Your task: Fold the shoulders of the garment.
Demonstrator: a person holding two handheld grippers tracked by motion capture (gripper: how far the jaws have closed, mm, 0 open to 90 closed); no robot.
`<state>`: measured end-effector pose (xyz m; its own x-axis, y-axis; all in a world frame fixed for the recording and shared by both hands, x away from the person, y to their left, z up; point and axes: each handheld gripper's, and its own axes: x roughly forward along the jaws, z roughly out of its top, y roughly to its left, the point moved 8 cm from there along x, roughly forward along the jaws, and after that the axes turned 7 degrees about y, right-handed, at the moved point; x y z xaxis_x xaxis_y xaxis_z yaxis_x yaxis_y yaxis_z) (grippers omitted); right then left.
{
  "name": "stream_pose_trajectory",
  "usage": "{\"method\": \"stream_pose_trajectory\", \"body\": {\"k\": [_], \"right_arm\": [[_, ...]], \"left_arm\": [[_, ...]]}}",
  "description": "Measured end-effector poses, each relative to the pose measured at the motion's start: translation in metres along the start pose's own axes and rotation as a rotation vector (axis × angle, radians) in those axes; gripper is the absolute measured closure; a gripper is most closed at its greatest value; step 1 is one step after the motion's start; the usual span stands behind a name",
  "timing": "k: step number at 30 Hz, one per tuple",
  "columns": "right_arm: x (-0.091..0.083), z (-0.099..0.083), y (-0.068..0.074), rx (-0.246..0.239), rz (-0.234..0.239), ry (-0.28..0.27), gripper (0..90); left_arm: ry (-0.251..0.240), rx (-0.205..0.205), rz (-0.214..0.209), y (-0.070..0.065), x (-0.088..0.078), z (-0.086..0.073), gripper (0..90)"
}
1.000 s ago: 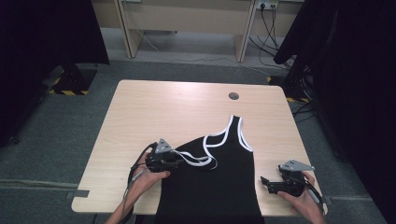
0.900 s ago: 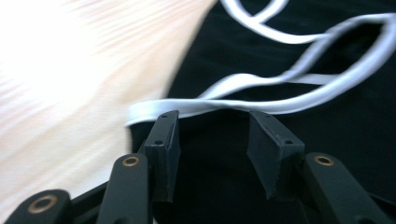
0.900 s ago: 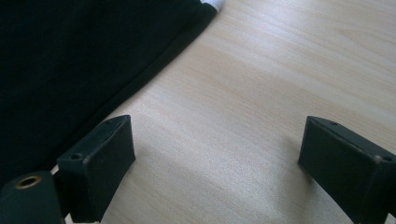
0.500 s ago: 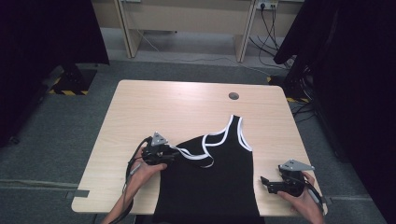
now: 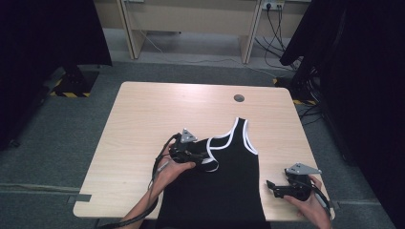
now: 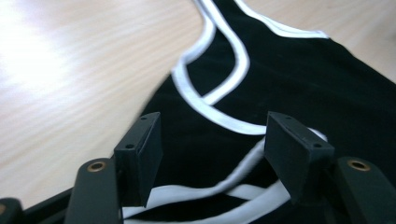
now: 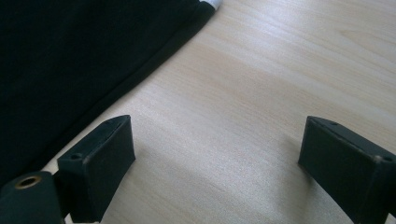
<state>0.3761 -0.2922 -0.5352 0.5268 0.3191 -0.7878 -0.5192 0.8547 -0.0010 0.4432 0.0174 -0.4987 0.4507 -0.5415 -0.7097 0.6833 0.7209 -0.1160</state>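
Nearest the person, a black sleeveless fabric top with white-trimmed neck and armholes (image 5: 224, 186) lies flat on the pale wood-grain table (image 5: 143, 114), its hem hanging over the near edge and its one straight shoulder strap pointing toward the far side. The left gripper (image 5: 203, 153) sits low over the folded-in left shoulder of the top, its jaws spread wide with white trim and black cloth between them but nothing pinched; in the left gripper view the crossing white bands (image 6: 219, 116) lie just ahead of the jaws. The right gripper (image 5: 273, 187) rests on bare table just beside the top's right side seam, jaws also spread and empty; the right gripper view shows the dark hem edge (image 7: 140, 70) beside its left jaw. The garment looks light, limp and thin, likely to drape and bunch rather than hold shape, so a firm pinch on the stitched trim or a seam edge seems the surest hold; flat cloth may slip. Farther off, the table is bare apart from a small round grommet hole (image 5: 239, 98) near the far edge, so nothing obstructs either hand. Beyond stand desk legs, cables (image 5: 274, 14) and dark curtains (image 5: 47, 38).
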Motion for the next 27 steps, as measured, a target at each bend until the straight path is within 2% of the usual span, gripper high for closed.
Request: {"method": "stream_pose_trajectory", "body": {"k": [4,6,9,10,16,21,23,27], "right_arm": [[0.000,0.000,0.000,0.000,0.000,0.000,10.7],[0.000,0.000,0.000,-0.001,0.001,0.000,10.7],[0.000,0.000,0.000,0.000,0.001,0.000,10.7],[0.000,0.000,0.000,-0.001,0.001,0.000,10.7],[0.000,0.000,0.000,0.002,0.001,0.001,10.6],[0.000,0.000,0.000,0.002,0.001,0.001,10.6],[0.000,0.000,0.000,0.002,0.001,0.001,10.6],[0.000,0.000,0.000,0.002,0.001,0.001,10.6]], "left_arm": [[0.030,0.031,-0.013,-0.009,-0.002,-0.018,36.0],[0.050,0.054,0.000,-0.011,-0.004,-0.032,35.9],[0.079,0.063,0.019,-0.009,-0.003,-0.049,35.9],[0.057,0.067,0.022,-0.008,-0.003,-0.051,35.9],[0.046,0.080,0.038,-0.009,-0.007,-0.054,34.3],[-0.016,0.079,0.048,-0.008,-0.022,-0.046,30.2],[-0.034,0.071,0.064,-0.003,-0.029,-0.044,29.1],[-0.043,0.033,0.062,0.006,-0.038,-0.049,26.7]]}}
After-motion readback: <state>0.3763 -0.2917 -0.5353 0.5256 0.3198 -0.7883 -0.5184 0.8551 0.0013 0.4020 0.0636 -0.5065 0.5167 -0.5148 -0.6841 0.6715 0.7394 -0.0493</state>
